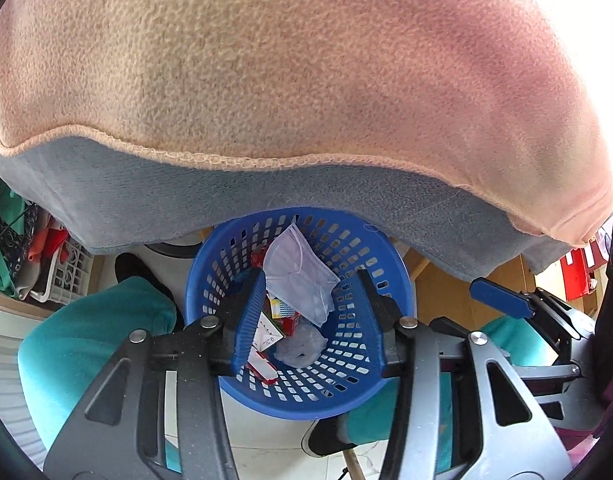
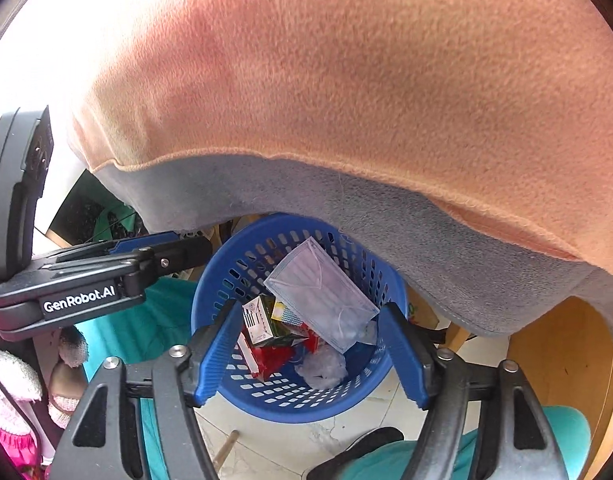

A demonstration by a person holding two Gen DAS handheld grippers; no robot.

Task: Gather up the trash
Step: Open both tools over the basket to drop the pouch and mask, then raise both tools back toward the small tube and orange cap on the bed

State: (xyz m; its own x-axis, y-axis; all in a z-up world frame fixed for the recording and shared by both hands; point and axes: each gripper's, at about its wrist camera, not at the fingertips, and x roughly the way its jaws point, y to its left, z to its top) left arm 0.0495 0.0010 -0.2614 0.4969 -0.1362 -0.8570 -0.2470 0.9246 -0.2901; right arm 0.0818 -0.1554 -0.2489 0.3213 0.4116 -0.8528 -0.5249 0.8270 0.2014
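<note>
Below both grippers, a blue basket [image 1: 370, 344] is being viewed from above, standing on pale floor tile [image 2: 346, 436]. Trash is being held inside it: a face mask [image 1: 302, 276] lying on top toward the far wall, small cartons [image 2: 262, 320] and red wrappers [image 2: 274, 356] beneath and beside it, and a crumpled clear plastic wad [image 2: 322, 368] near the bottom.

Left gripper [image 1: 310, 304] is being held over the basket mouth, jaws spread wide, nothing between them; one blue pad [image 1: 248, 316] is being seen on edge. Right gripper [image 2: 310, 340] is likewise being held over the basket, jaws apart and empty, both blue pads framing the trash. Neither gripper is touching the mask or cartons, as far as can be told.

Each gripper is being caught in the other's view: the right one at the right edge of the left view, the left one at the left edge of the right view.

Upper part of both views is being filled by a peach fleece cloth [image 1: 306, 60] over a grey layer [image 1: 266, 192], overhanging the basket's far rim. Teal trouser legs [image 1: 90, 344] are being seen on both sides of the basket.
</note>
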